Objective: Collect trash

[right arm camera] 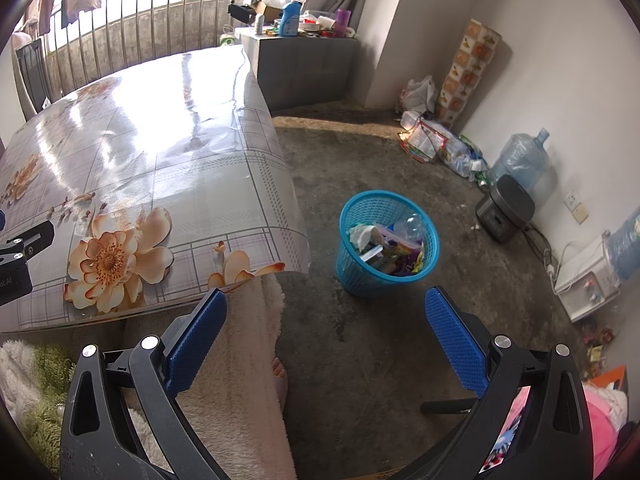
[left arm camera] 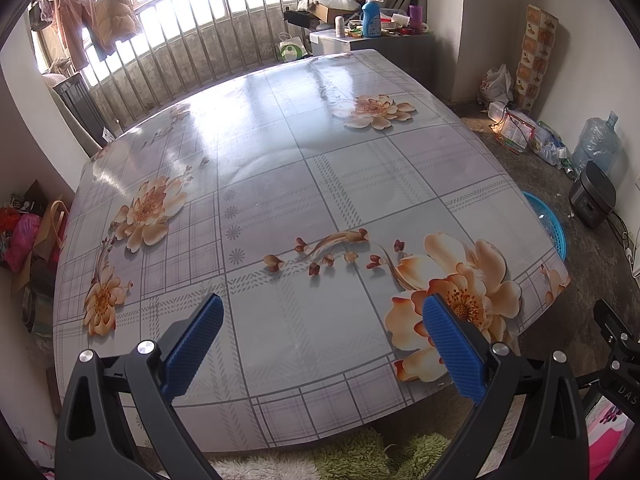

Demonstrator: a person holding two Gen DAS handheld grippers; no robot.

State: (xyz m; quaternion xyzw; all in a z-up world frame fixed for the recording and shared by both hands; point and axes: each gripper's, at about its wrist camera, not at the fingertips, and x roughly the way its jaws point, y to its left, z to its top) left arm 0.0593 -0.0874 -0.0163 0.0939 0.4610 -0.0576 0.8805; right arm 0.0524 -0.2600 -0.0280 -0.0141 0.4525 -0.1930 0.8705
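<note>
The left claw hangs spread apart and empty above the floral tabletop. The right claw, likewise spread and empty, has the trash-filled blue basket on the floor just ahead of it.

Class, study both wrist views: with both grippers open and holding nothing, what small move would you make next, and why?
Probably draw both back and stop: the table shows only its flowered cloth, the blue basket on the floor already holds wrappers and tissue, and the left gripper and right gripper are open with nothing between their pads.
</note>
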